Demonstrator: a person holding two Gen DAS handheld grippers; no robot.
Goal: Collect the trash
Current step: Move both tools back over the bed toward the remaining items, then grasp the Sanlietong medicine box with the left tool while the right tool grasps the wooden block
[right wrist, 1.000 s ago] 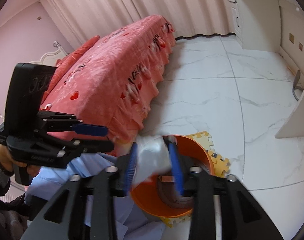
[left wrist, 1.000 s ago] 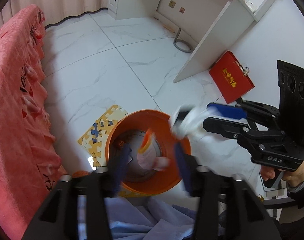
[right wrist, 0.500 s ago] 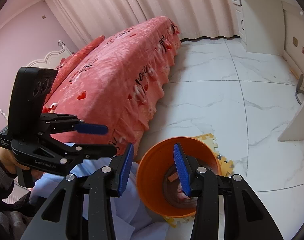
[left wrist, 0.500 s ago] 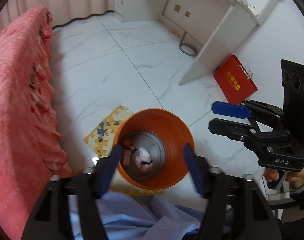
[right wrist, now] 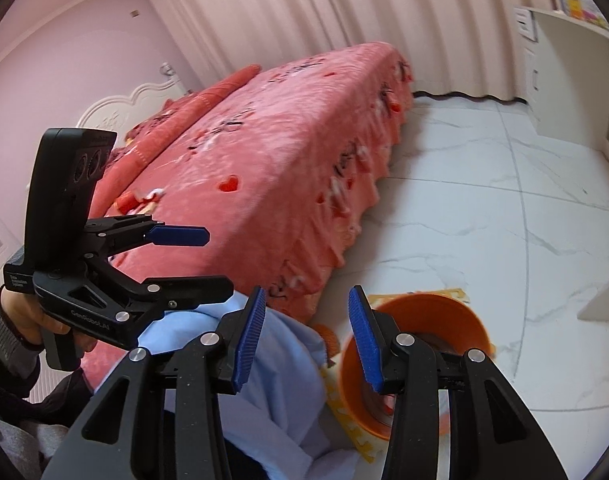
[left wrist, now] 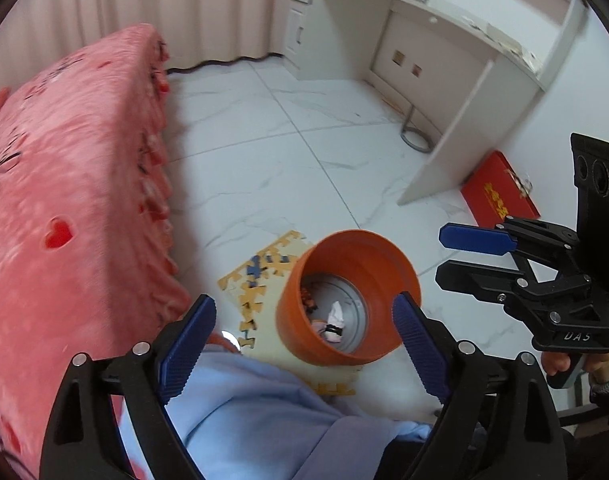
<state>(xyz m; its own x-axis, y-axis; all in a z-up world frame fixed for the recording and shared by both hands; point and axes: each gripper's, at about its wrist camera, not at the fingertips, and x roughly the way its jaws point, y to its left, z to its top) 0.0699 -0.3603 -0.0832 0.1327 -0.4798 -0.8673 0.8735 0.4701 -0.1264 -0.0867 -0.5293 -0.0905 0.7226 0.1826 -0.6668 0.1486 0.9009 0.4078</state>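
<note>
Left wrist view: left claw [left wrist: 300, 344] is spreading wider, nothing between its blue pads, hovering above the round orange plastic bin [left wrist: 346, 300] on the white marble floor [left wrist: 272, 152]. Crumpled white trash scraps [left wrist: 333, 320] are lying inside the bin. Right claw [right wrist: 304, 338] is opening slightly, partly spread and empty, beside the pink-covered bed [right wrist: 272, 168]

You are working in soft, even daylight that filters through the pink curtains [right wrist: 344, 20]; shadows on the marble floor [left wrist: 272, 152] are faint and there is only mild sheen on the tiles. Both fisheye views bend straight lines hard near their dark round borders. Motion blur smears the red bedspread [left wrist: 64, 208] and the orange bucket [right wrist: 436, 320] rim.
</note>
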